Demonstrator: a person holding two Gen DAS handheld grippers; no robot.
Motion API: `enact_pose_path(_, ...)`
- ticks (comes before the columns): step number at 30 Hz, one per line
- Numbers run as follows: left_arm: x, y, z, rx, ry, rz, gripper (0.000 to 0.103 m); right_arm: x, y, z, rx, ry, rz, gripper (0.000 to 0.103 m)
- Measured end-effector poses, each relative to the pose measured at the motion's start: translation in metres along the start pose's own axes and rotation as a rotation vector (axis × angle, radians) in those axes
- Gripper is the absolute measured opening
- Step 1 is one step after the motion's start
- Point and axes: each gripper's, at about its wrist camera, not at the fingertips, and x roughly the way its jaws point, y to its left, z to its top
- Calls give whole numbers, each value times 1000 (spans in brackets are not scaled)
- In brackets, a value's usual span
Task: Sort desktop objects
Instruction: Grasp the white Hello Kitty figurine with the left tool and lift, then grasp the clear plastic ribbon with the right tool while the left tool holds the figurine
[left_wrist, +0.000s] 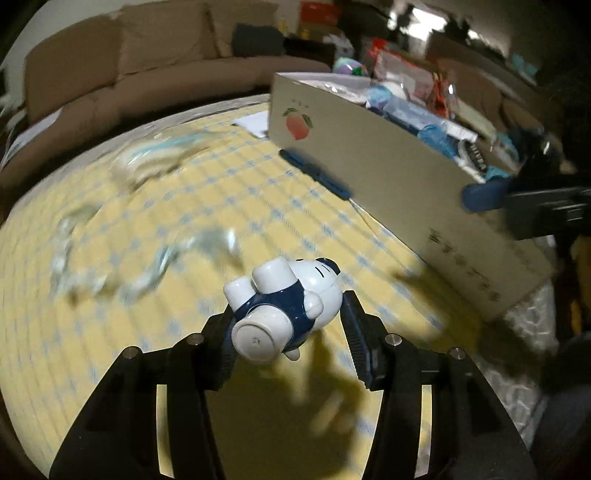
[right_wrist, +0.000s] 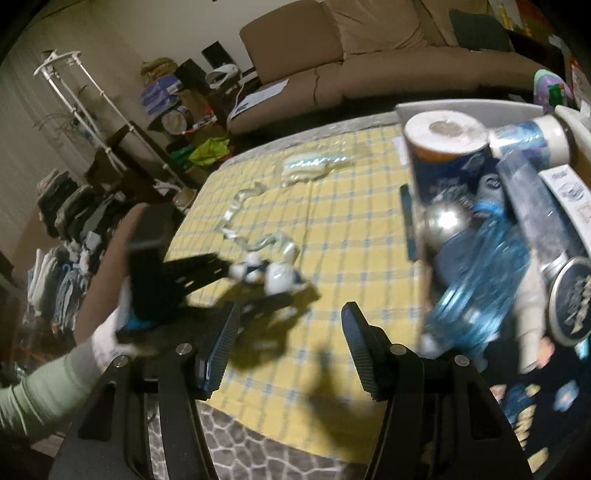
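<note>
A yellow checked cloth (left_wrist: 155, 302) covers the table (brown sofa (left_wrist: 122, 62) behind); left tool (left_wrist: 288, 325) grips a figurine (left_wrist: 284, 306), right tool (right_wrist: 288, 343) wide.

The left gripper (left_wrist: 291, 328), black with ribbed pads, is clamped on a white-and-navy ceramic figurine (left_wrist: 284, 306) (held off the surface, tilted). The right gripper (right_wrist: 288, 350) stands parted, nothing between its jaws. A pale-green sleeve (right_wrist: 40, 395) carries the left unit.

White-and-blue figurine (left_wrist: 284, 310) is clamped in left gripper (left_wrist: 291, 332) at lower centre; cardboard box (left_wrist: 369, 155) is seen upper right.
</note>
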Motion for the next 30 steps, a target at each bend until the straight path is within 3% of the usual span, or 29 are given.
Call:
enact_pose_path(6, -53, 19, -47, -119, -41, 14, 48, 36, 25, -21, 25, 40, 23, 60)
enact_pose_path(12, -77, 61, -75, -206, -62, 67, 48, 82, 44, -20, -10, 64, -34, 60)
enact_pose_path(16, -84, 88, -88, -278, -98, 61, 48, 112, 60, 1, -63, 52, -79, 60)
enact_pose_path(20, -90, 112, -89, -351, -135, 33, 48, 149, 92, 38, -200, 55, -120, 60)
enact_pose_path(24, -100, 125, -86, -396, -186, 27, 48, 196, 116, 65, -299, 88, -118, 59)
enact_pose_path(26, -103, 129, -89, -406, -192, 26, 48, 224, 117, 72, -304, 125, -124, 49)
enact_pose_path(30, -103, 135, -90, -418, -190, 21, 48, 254, 122, 78, -334, 143, -139, 47)
